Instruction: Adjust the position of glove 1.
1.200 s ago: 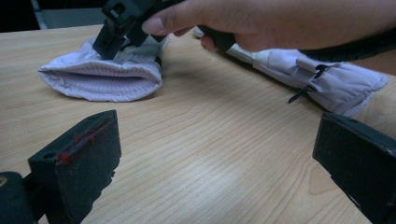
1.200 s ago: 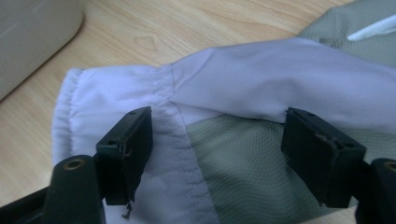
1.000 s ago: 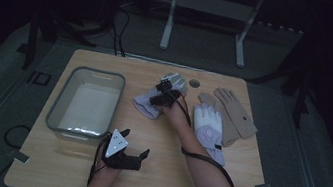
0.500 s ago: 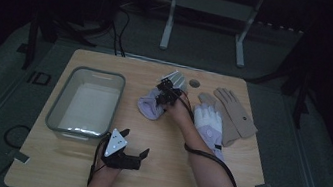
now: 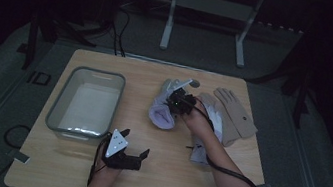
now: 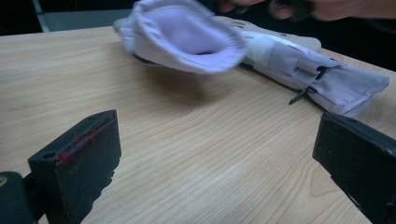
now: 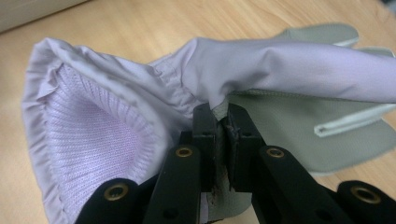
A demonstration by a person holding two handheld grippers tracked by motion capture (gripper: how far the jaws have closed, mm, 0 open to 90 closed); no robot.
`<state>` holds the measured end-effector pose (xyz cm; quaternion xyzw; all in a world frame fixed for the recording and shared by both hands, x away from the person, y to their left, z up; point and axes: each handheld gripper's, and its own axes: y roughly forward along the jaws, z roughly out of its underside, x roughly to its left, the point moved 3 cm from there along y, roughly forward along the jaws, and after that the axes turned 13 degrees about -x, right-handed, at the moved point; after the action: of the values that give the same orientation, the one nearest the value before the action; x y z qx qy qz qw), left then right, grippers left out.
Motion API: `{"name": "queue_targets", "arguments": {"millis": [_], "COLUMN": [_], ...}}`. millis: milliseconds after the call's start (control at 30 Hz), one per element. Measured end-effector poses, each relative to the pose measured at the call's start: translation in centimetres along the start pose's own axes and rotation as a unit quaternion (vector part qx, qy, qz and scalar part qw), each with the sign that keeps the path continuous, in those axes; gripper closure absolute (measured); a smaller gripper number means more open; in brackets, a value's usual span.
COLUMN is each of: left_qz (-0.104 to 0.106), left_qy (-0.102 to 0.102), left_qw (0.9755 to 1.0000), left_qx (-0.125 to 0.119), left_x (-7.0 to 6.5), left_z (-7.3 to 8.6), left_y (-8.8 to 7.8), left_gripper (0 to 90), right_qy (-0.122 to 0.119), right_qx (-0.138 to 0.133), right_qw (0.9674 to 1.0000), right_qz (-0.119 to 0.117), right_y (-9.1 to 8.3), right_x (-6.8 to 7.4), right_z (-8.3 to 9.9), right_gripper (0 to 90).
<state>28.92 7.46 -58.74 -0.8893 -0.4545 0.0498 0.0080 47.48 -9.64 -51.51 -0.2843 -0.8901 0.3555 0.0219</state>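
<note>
A: Shifting a little toward the tan glove [image 5: 238, 116] since 1 second ago, and pulling the lilac glove [image 5: 162, 112] along with it.

B: Talking about the right gripper [image 5: 178, 103]? Clamping, or just touching?

A: Clamping. Pinching a fold of the lilac glove [image 7: 116, 116] between both jaws of the right gripper [image 7: 223, 126], squeezing tight on the fabric beside the open cuff.

B: And lying where, that glove?

A: Hanging partly raised over the far middle of the table [image 5: 171, 180], cuff gaping toward the person, grey palm [image 7: 299, 135] showing underneath.

B: Sitting near anything else?

A: Hovering just beside a 2nd lilac glove [image 5: 203, 142], lying flat under the right forearm, next to the tan glove.

B: Doing what with the left gripper [image 5: 131, 156]?

A: Resting low at the near edge, just in front of the clear bin [image 5: 57, 112]. Spreading its 2 jaws wide, holding nothing, and pointing toward the raised lilac glove [image 6: 187, 42] from well apart.
</note>
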Motion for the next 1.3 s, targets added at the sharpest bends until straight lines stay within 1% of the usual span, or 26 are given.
{"name": "queue_targets", "arguments": {"millis": [133,300,333,400,433,500,533,567,667,800,900,967,1000,1033,1067,1100,1133,1200,1267,1300], "left_qz": [0.002,0.002,0.002,0.003,0.003,0.002,0.002,0.002,0.005,0.006,0.005,0.001,0.002,0.002,0.002,0.004,0.004,0.006,0.008,0.008], "left_qy": [0.002,0.000,-0.001,-0.001,-0.001,0.001,0.001,0.002,0.004,0.003,0.002,0.001,0.000,-0.001,-0.001,-0.002,-0.002,-0.001,-0.002,-0.002], "left_qw": [1.0000,1.0000,1.0000,1.0000,1.0000,1.0000,1.0000,1.0000,1.0000,1.0000,1.0000,1.0000,1.0000,1.0000,1.0000,1.0000,1.0000,1.0000,1.0000,1.0000], "left_qx": [0.001,0.001,0.001,0.001,0.001,0.000,-0.001,-0.001,0.002,0.001,0.001,0.002,0.002,0.002,0.002,0.002,0.002,0.001,0.000,-0.001], "left_x": [-0.1,-0.1,-0.1,0.0,-0.1,-0.1,-0.1,-0.1,-0.2,-0.1,-0.1,-0.1,-0.1,-0.1,-0.1,0.0,0.0,0.0,0.0,0.0], "left_z": [0.0,0.0,0.0,0.0,0.0,0.0,0.0,0.0,0.0,0.0,0.0,0.0,0.0,0.0,0.0,0.0,0.0,0.0,0.0,0.0], "left_y": [0.0,0.0,0.0,0.0,0.0,0.0,0.0,0.0,0.0,0.0,0.0,0.1,0.1,0.1,0.1,0.0,0.0,0.0,0.0,0.0], "left_gripper": [1.3,1.3,1.3,1.3,1.3,1.3,1.3,1.3,1.3,1.3,1.3,1.3,1.3,1.3,1.3,1.3,1.3,1.3,1.3,1.3], "right_qy": [-0.033,-0.067,-0.071,-0.085,-0.085,-0.088,-0.086,-0.084,-0.089,-0.081,-0.078,-0.077,-0.073,-0.063,-0.063,-0.061,-0.053,-0.045,-0.037,-0.034], "right_qx": [-0.024,-0.033,-0.032,-0.031,-0.028,-0.024,-0.022,-0.023,-0.012,0.001,0.010,0.008,0.010,0.015,0.015,0.018,0.021,0.021,0.018,0.018], "right_qw": [0.9990,0.9965,0.9960,0.9948,0.9946,0.9946,0.9946,0.9948,0.9945,0.9948,0.9942,0.9944,0.9946,0.9950,0.9950,0.9950,0.9948,0.9945,0.9948,0.9947], "right_qz": [-0.017,-0.037,-0.045,-0.046,-0.052,-0.049,-0.053,-0.053,-0.053,-0.062,-0.073,-0.072,-0.073,-0.076,-0.076,-0.077,-0.084,-0.092,-0.094,-0.095], "right_y": [-2.7,-5.3,-5.7,-6.2,-6.3,-6.4,-6.4,-6.3,-5.7,-4.3,-3.6,-3.5,-3.4,-3.3,-3.3,-3.2,-3.1,-3.2,-3.4,-3.5], "right_x": [1.1,2.9,3.2,3.7,4.0,4.4,4.5,4.6,4.8,4.7,4.9,5.0,5.0,5.0,5.0,5.0,5.0,4.9,4.8,4.6], "right_z": [0.3,1.2,1.5,2.0,2.4,3.1,3.4,3.7,4.6,6.1,7.2,7.4,7.5,7.6,7.6,7.7,7.7,7.8,7.8,7.8], "right_gripper": [83.5,83.4,83.4,83.4,83.4,83.4,83.3,83.3,83.2,82.3,79.7,73.7,68.9,63.8,63.8,61.3,54.7,50.3,43.1,42.3]}}
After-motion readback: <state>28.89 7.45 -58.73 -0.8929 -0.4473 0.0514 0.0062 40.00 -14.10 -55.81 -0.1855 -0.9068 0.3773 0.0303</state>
